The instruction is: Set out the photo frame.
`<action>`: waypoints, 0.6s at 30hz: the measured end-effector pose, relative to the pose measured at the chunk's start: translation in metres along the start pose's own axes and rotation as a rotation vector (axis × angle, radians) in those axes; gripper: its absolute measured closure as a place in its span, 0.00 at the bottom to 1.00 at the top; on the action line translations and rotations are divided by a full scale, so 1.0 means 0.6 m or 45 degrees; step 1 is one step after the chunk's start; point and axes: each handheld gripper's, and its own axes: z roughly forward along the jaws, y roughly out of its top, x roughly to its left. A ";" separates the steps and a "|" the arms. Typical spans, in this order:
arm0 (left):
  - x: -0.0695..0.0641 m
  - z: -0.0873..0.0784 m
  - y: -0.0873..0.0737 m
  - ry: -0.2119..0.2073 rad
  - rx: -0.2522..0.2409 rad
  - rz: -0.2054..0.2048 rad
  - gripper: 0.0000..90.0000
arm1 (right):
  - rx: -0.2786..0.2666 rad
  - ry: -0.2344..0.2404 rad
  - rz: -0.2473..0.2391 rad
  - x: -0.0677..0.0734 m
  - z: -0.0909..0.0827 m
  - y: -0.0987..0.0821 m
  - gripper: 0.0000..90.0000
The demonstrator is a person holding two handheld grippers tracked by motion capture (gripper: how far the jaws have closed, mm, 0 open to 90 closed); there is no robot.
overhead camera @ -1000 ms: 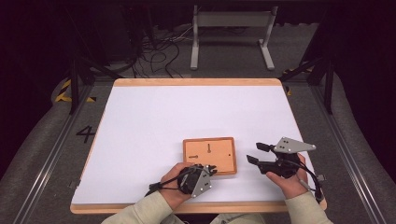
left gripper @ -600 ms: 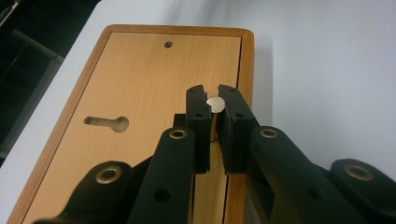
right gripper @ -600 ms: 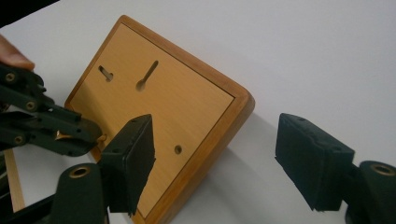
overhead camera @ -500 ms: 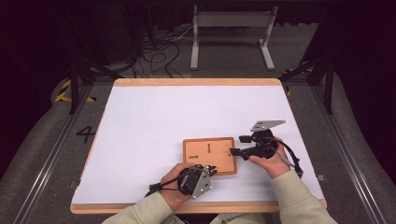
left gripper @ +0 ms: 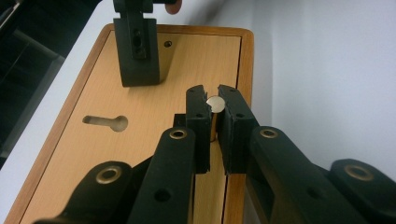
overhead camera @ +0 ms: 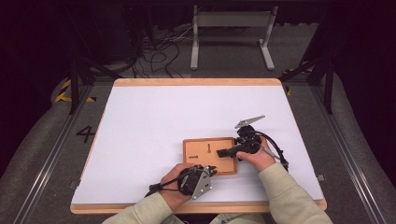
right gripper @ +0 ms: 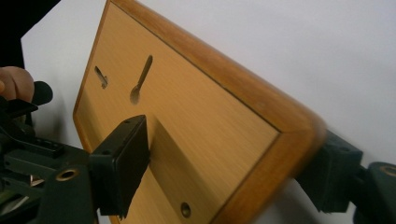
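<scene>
A small brass-coloured metal pin (left gripper: 214, 106) is clamped between the narrow-set jaws of the left claw (left gripper: 212, 95), its round end seen just at the fingertips. Directly beneath this claw lies a wooden board (left gripper: 154, 126), over whose near edge the pin is held. To the claw's left, a keyhole-shaped slot (left gripper: 106, 122) is cut into the board, and farther ahead one black jaw of the other claw is seen resting over the board's surface.

The right claw (right gripper: 224, 163) is spread wide, its jaws having just been opening, and the rounded corner of the board (right gripper: 261, 135) is straddled between them: one jaw lies over the top face, the other outside the raised rim. No pressing of the pads on the wood can be made out. Beyond this claw, two slots (right gripper: 140, 79) are seen in the board's face, and a small round hole sits near the jaw.

From above, the board (overhead camera: 205, 161) is found on the white counter (overhead camera: 187, 112), with the left claw (overhead camera: 212, 170) at its near edge and the right claw (overhead camera: 223, 152) at its right edge.
</scene>
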 end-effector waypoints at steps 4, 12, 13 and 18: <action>0.003 -0.001 -0.001 -0.021 -0.006 -0.015 0.93 | -0.004 0.018 0.015 -0.002 -0.001 0.000 0.29; 0.027 -0.025 -0.011 -0.141 -0.048 -0.150 0.79 | -0.016 0.019 -0.021 -0.001 -0.006 0.001 0.31; 0.034 -0.038 -0.017 -0.161 -0.060 -0.179 0.77 | -0.023 0.018 -0.043 0.002 -0.011 0.001 0.33; 0.054 -0.081 -0.029 -0.159 -0.121 -0.276 0.76 | -0.043 0.009 -0.094 0.011 -0.022 -0.002 0.36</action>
